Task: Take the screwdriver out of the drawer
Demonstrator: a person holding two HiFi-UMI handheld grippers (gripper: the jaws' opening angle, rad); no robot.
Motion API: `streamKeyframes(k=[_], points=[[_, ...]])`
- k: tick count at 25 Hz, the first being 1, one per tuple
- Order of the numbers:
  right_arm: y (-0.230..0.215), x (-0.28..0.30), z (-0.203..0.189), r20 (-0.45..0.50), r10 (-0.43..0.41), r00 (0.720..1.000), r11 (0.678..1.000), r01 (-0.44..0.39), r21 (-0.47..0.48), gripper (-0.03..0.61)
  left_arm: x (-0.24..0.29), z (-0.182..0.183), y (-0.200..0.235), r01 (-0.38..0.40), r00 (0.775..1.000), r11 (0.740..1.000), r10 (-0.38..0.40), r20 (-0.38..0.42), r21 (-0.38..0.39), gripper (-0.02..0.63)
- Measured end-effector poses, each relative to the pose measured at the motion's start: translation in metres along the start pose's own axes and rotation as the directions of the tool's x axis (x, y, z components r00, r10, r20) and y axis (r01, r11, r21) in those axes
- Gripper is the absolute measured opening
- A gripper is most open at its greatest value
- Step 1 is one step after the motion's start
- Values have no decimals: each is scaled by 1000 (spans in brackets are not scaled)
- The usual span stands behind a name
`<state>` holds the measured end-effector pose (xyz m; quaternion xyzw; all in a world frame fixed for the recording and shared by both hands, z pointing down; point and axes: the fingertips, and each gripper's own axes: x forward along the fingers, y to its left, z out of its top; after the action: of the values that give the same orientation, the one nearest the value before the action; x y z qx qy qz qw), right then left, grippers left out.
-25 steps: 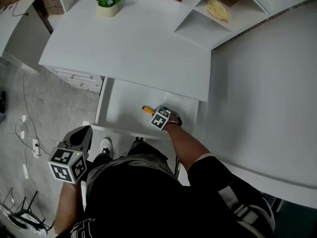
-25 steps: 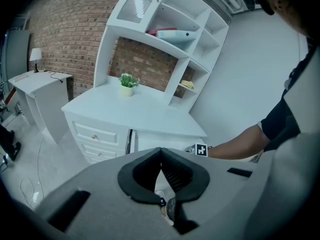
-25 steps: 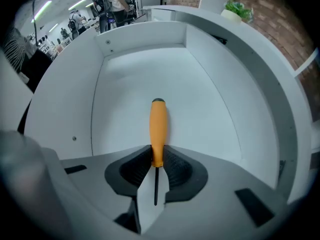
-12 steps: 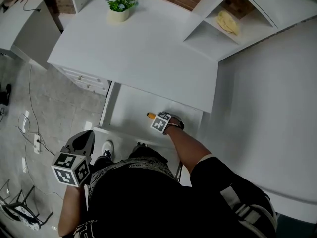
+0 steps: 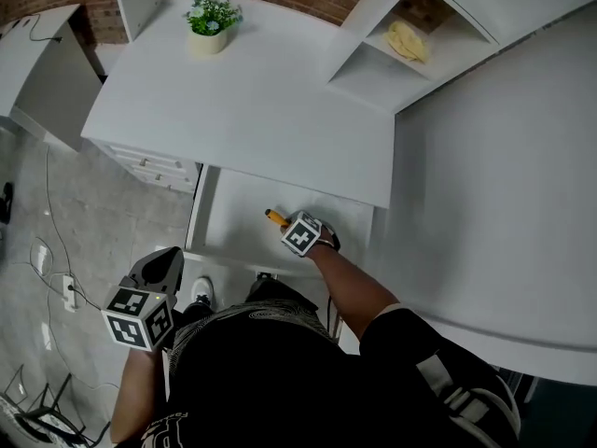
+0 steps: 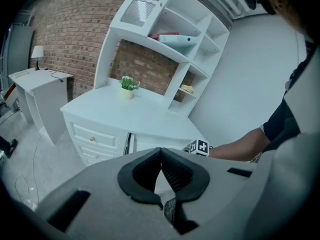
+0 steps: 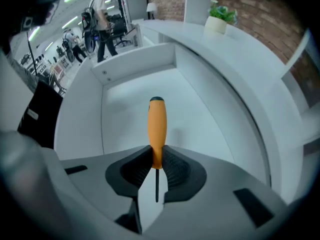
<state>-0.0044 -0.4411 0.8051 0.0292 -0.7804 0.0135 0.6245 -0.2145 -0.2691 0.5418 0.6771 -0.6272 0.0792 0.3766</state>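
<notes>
Head view, right gripper point(image 5: 288, 226): reaches down into the open drawer point(image 5: 233, 215), its marker cube facing up.
Head view, screwdriver point(image 5: 276, 218): the orange handle sticks out to the far left of the right gripper, inside the drawer's walls, towards the drawer's right half.
Head view, left gripper point(image 5: 168, 253): held on the near left, outside the drawer and well apart from it, over the grey floor point(image 5: 103, 213).
Head view, surroundings: the drawer hangs out from under the white desk top point(image 5: 261, 101); a potted plant point(image 5: 209, 17) stands at the desk's far edge; a shelf unit point(image 5: 373, 54) rises on the far right with a yellow thing point(image 5: 408, 40) in one compartment.
Left gripper view, jaws: the pads meet at their tips with nothing between them; beyond them lie the desk and the right gripper's cube.
Right gripper view, jaws: clamped on the lower end of the screwdriver's orange handle; the thin dark shaft runs back between the pads towards the camera, and the handle points away over the drawer's white floor. Whether it touches that floor cannot be told.
Right gripper view, background: people point(image 7: 102, 14) stand far off on the left.
</notes>
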Motion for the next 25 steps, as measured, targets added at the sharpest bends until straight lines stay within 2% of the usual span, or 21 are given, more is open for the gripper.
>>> streamKeyframes(k=[4,6,9,12,15,20,25], points=[[5,-33,28,162,-13,987,986,-14,165,66,4,9,-4,67,998,997,-68,8,38,15],[7,-54,40,243,-35,969,964,-32,265,66,4,14,-6,99,995,993,-100,9,62,15],[10,-88,58,360,-85,929,919,-67,390,66,1,18,-8,143,990,985,-144,3,96,15],[14,-122,73,453,-155,878,878,-87,470,66,-3,21,-9,182,983,974,-183,-7,132,15],[21,-159,86,533,-223,816,851,-103,514,67,-8,25,-8,209,977,965,-211,-4,156,15],[41,-220,107,632,-322,705,831,-109,546,66,-20,36,-4,236,970,949,-243,6,210,15],[63,-267,116,674,-413,613,800,-110,590,67,-36,48,-18,301,949,914,-315,8,272,15]])
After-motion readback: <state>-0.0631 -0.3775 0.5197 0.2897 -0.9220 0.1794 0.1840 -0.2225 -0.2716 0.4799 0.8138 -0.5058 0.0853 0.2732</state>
